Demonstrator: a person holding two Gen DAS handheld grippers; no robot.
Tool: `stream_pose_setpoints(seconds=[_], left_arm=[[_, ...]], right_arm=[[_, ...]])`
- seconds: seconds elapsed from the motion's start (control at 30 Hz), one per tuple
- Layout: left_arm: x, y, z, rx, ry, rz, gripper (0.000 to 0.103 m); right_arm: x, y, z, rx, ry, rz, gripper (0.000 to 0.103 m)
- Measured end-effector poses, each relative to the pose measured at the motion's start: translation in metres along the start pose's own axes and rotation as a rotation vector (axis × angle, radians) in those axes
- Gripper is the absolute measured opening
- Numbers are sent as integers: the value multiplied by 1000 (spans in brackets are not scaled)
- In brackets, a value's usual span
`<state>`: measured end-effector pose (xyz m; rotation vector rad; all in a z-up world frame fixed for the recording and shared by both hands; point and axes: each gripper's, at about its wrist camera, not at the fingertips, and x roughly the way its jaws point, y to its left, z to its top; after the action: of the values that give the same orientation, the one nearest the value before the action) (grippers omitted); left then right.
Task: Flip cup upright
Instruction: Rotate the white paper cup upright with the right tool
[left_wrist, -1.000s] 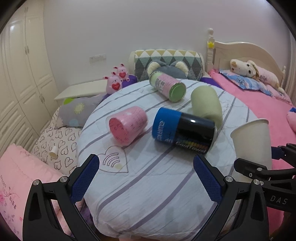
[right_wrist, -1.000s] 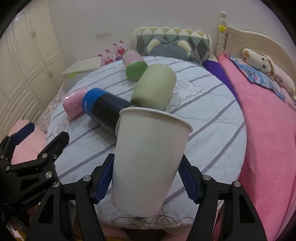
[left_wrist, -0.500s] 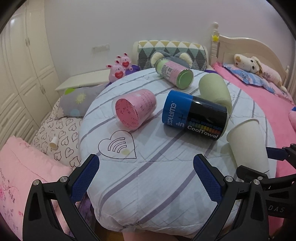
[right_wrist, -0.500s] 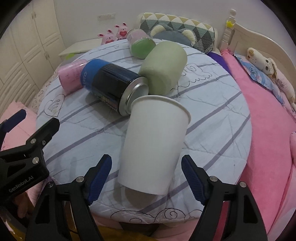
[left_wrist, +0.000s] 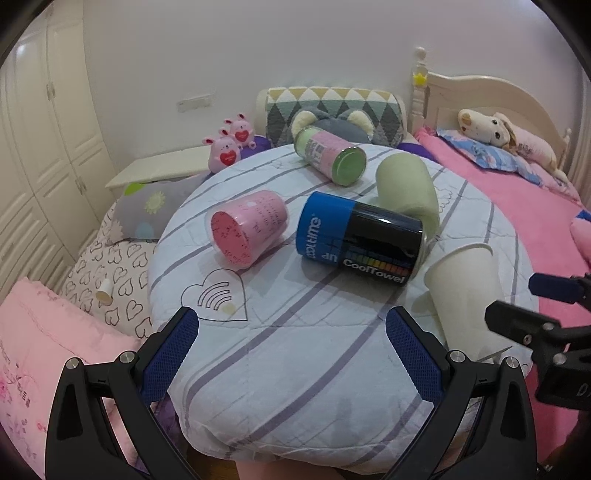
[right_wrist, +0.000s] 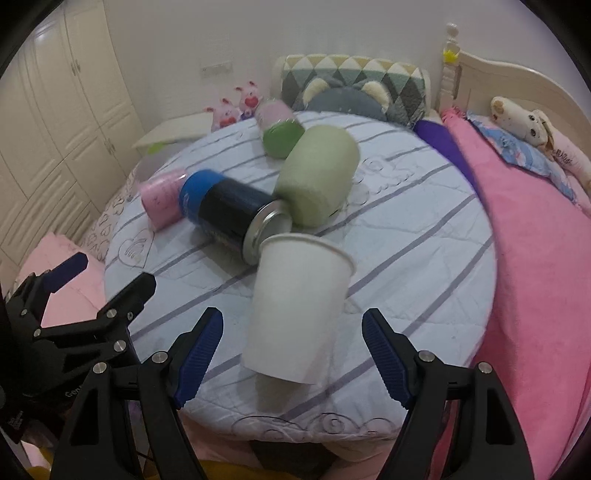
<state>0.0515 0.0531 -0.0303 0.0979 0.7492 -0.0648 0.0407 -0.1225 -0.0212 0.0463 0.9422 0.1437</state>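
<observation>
My right gripper (right_wrist: 291, 354) has its jaws spread wide, and the white paper cup (right_wrist: 295, 310) stands between them, mouth up, touching neither blue ribbed pad. A second ago those pads were pressed against its sides; now it rests free on the quilt (right_wrist: 406, 236), leaning a little, near the front edge of the round table. My left gripper (left_wrist: 291, 354) is also wide open and holds nothing, with bare striped quilt stretching ahead of it. From there the cup (left_wrist: 465, 295) sits off to the right. Just behind the cup lies a glossy blue and black can (right_wrist: 229, 214) on its side, its metal end almost at the cup's rim. A soft green roll (right_wrist: 317, 181), a pink tub (left_wrist: 247, 229) and a green-lidded tin (left_wrist: 332, 155) lie further back. A pink bed (right_wrist: 535, 258) borders the table on the right.
</observation>
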Motion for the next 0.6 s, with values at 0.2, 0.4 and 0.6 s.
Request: stream_pose_setpoints(seconds=[0.2, 0.4, 0.6], left_arm=[[-6, -20, 6, 9, -1, -44, 103], [-4, -48, 11, 17, 28, -84, 103], [-3, -87, 19, 55, 32, -101, 103]], right_arm=[[1, -23, -1, 47, -2, -1, 79], [7, -56, -6, 118, 22, 17, 79], [6, -91, -8, 154, 9, 9, 79]])
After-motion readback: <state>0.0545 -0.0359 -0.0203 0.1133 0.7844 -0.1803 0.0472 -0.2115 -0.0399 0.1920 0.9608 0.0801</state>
